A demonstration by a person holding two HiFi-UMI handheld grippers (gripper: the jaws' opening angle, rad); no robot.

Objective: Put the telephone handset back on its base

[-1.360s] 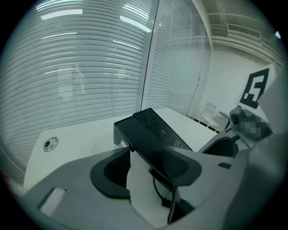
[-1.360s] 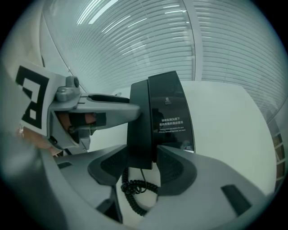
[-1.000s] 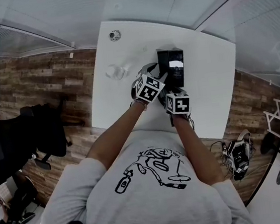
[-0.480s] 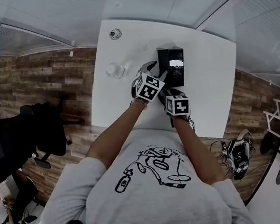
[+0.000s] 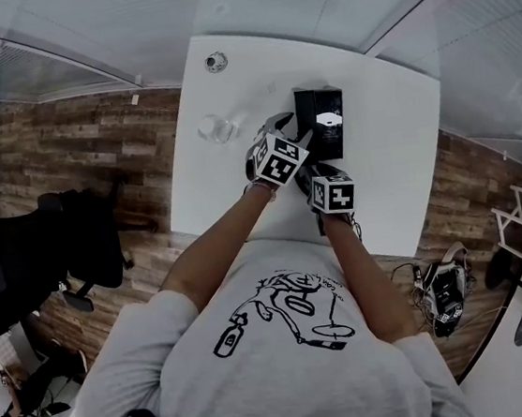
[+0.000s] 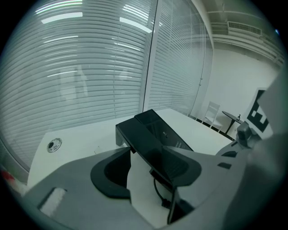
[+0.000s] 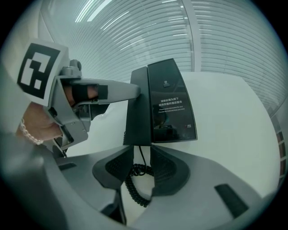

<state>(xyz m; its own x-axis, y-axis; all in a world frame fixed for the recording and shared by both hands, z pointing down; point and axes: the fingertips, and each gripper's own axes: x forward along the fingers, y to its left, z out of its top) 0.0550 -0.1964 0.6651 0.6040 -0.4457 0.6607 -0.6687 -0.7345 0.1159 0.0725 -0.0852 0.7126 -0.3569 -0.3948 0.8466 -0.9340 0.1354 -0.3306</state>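
Closing a little over the last second, the jaws of the right gripper [image 7: 142,152] now stand narrow; both hands otherwise sit where they were. Between its fingers lies only the coiled cord [image 7: 135,184]. The handset [image 7: 137,108] begins just beyond the fingertips and runs straight away from them (cord end nearest), its long axis parallel to the base [image 7: 173,103], along that base's left edge. The left gripper [image 6: 146,152] stands wide, with the handset slanting across just past its fingertips and no pad pressing it.
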